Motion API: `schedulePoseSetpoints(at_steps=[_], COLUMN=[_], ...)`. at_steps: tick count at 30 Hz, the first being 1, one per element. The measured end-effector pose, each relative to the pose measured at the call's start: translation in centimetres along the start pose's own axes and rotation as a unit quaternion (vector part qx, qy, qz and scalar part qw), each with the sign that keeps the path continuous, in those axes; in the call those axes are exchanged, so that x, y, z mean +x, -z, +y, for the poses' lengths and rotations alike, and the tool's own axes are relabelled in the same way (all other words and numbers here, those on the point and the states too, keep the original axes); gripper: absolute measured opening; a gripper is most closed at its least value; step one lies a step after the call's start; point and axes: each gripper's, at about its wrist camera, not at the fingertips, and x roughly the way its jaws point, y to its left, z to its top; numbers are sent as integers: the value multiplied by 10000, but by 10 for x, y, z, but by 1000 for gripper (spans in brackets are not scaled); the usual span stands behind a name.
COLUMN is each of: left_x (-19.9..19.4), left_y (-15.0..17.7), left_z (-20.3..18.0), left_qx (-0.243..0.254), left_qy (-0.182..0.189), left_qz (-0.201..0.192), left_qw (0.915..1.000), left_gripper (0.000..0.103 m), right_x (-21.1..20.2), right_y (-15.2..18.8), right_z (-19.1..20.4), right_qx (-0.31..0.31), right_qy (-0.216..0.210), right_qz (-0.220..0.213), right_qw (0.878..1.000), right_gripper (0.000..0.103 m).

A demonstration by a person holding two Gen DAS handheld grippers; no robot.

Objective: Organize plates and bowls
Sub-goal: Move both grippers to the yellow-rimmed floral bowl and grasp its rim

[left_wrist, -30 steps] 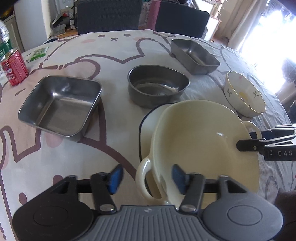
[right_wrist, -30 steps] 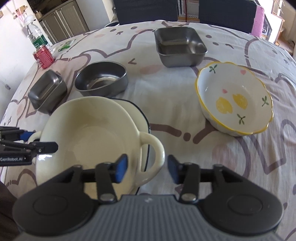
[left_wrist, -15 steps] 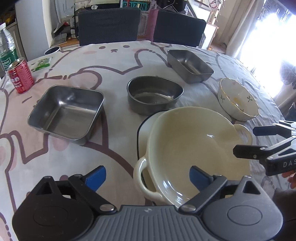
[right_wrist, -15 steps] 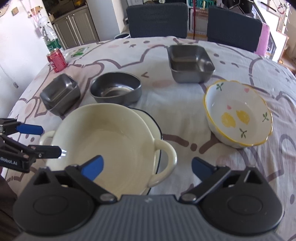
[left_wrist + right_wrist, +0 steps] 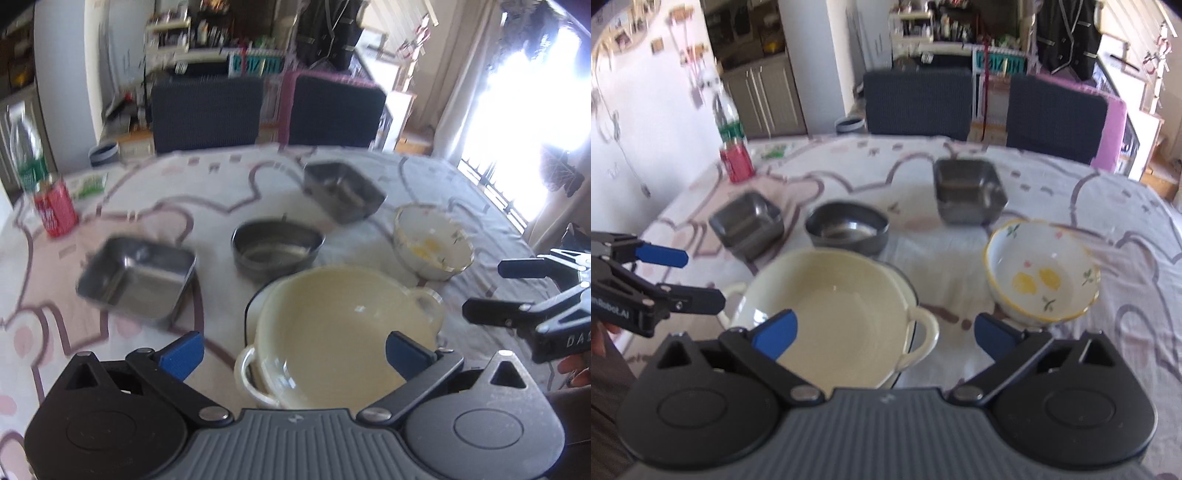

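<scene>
A cream two-handled bowl [image 5: 343,328] [image 5: 831,314] rests on a white dark-rimmed plate [image 5: 258,301] [image 5: 905,291] at the table's near middle. My left gripper [image 5: 293,356] is open and empty, raised above and behind the bowl's left handle. My right gripper [image 5: 884,332] is open and empty, raised behind its right handle. A white bowl with lemon print [image 5: 1041,271] [image 5: 432,242] stands to the right. A round steel bowl [image 5: 277,247] [image 5: 847,227] sits behind the cream bowl. Two square steel dishes [image 5: 138,278] [image 5: 343,192] flank it.
A red can [image 5: 55,208] [image 5: 737,162] and a plastic bottle [image 5: 26,155] [image 5: 727,118] stand at the far left edge. Two dark chairs [image 5: 207,112] [image 5: 1056,114] stand behind the table. Each gripper shows in the other's view [image 5: 528,288] [image 5: 668,275].
Both grippers have opened, let go of the cream bowl's handles, then risen and drawn back. The bowl stays on the plate.
</scene>
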Motion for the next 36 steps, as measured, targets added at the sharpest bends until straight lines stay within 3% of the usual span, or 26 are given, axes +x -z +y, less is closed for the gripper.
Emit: schedulePoseSetpoints(at_steps=[9, 18, 23, 30, 36], left_x=[-13, 8, 25, 53, 94], left_y=[-28, -53, -70, -93, -110], left_z=[-44, -92, -116, -137, -143], left_qx=[319, 453, 463, 568, 291], left_qy=[167, 459, 451, 325, 459], left_qz=[-511, -717, -812, -809, -478], left_qw=[9980, 9953, 9946, 9946, 9974], left_gripper=[103, 103, 103, 102, 85], right_x=[-59, -76, -64, -41, -4], right_y=[-10, -15, -21, -36, -44], right_z=[-44, -98, -131, -168, -192], right_qx=[247, 477, 519, 796, 1041], right_qy=[440, 994, 1360, 1297, 1341], right_qz=[-1134, -1494, -1400, -1148, -714], right_qw=[9923, 9826, 9794, 9817, 9829], right_gripper=[103, 103, 103, 103, 100])
